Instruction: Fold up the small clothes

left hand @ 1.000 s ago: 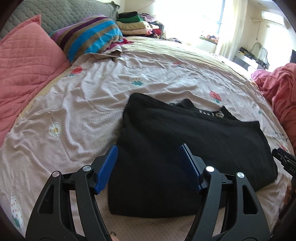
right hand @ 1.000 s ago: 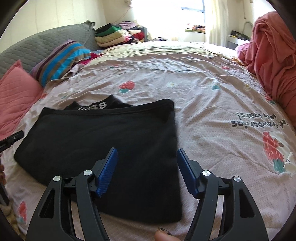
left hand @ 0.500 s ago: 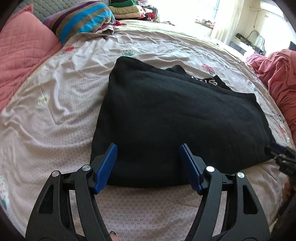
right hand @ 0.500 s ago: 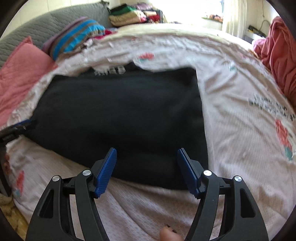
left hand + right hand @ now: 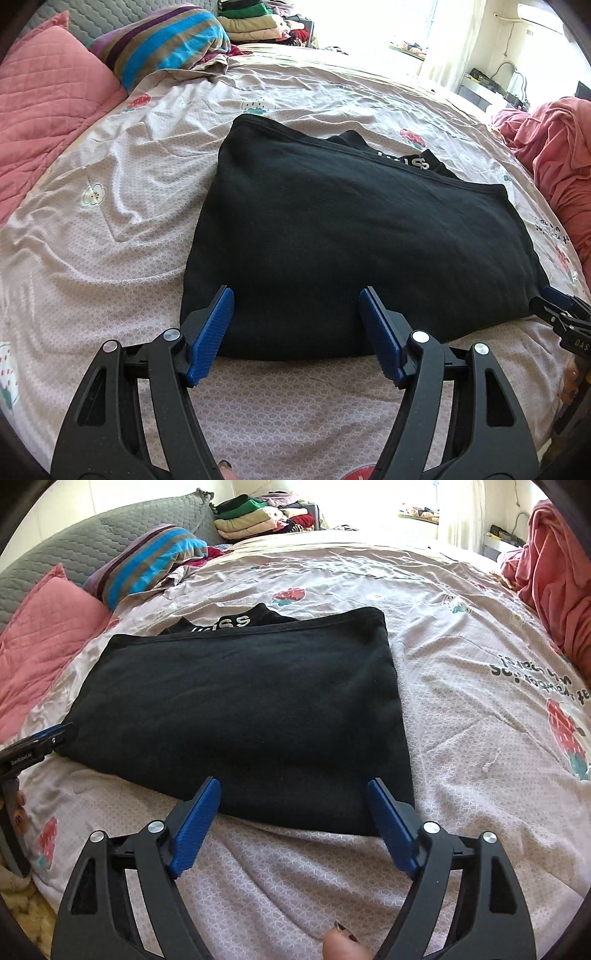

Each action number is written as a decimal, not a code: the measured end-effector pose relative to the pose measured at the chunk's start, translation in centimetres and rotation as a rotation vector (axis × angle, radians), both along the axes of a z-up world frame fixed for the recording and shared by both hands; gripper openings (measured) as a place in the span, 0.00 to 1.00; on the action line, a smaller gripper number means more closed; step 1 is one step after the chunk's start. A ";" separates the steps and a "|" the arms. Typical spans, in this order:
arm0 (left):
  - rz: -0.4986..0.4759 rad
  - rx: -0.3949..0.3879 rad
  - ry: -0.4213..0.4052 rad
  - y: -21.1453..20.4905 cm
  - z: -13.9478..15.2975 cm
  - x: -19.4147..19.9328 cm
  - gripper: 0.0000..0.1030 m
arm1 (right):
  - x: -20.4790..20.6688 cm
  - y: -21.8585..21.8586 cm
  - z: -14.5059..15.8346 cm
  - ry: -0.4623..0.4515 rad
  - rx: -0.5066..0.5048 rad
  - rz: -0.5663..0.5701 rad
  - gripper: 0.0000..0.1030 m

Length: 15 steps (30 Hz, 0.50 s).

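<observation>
Right claw (image 5: 291,808) just opened wider, left claw (image 5: 295,317) open too, both empty. Our claws straddle the near edge of the black garment (image 5: 351,229), long axis left-right, one near each end.

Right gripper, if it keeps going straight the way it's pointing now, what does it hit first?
Most likely the near edge of the folded black garment, which lies between the open right gripper fingertips, on the bed sheet. Depth is hard to judge through the fisheye.
</observation>
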<state>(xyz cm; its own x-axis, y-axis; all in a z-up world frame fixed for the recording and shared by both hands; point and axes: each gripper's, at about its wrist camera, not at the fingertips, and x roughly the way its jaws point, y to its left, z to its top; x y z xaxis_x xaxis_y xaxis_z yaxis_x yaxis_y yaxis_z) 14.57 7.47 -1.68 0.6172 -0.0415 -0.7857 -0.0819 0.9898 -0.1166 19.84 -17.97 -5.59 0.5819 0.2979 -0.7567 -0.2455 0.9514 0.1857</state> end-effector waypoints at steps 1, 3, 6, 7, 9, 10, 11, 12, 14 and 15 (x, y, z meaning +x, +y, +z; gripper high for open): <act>0.001 0.000 0.000 0.0 0.0 -0.1 0.61 | -0.1 -0.1 0.1 -0.002 0.002 0.000 0.79; 0.001 -0.002 -0.001 -0.1 0.1 -0.1 0.63 | -0.2 -0.3 0.2 -0.003 0.009 -0.001 0.83; 0.004 -0.005 -0.004 -0.2 0.1 -0.2 0.66 | -0.4 -0.6 0.4 -0.009 0.016 -0.003 0.87; 0.004 -0.004 -0.005 -0.3 0.2 -0.3 0.66 | -0.5 -0.7 0.4 -0.012 0.012 -0.007 0.88; 0.003 -0.005 -0.006 -0.4 0.3 -0.5 0.70 | -0.6 -0.8 0.5 -0.015 0.014 -0.010 0.89; 0.003 -0.007 -0.007 -0.5 0.3 -0.5 0.71 | -0.6 -1.0 0.6 -0.016 0.018 -0.011 0.90; 0.003 -0.007 -0.008 -0.5 0.4 -0.6 0.72 | -0.7 -1.0 0.6 -0.016 0.018 -0.011 0.92; 0.006 -0.007 -0.009 -0.6 0.4 -0.7 0.72 | -0.7 -1.0 0.7 -0.018 0.017 -0.012 0.92; 0.011 -0.008 -0.010 -0.6 0.4 -0.8 0.73 | -0.9 -1.2 0.9 -0.026 0.017 -0.016 0.93; 0.014 -0.012 -0.012 -0.5 0.5 -0.8 0.74 | -0.9 -1.3 0.9 -0.028 0.021 -0.015 0.93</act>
<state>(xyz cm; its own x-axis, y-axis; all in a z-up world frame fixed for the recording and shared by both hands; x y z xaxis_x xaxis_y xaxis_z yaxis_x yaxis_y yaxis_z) 13.73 6.95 -1.20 0.6269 -0.0425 -0.7780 -0.0941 0.9871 -0.1297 18.89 -19.24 -4.66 0.6071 0.3042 -0.7341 -0.2362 0.9511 0.1988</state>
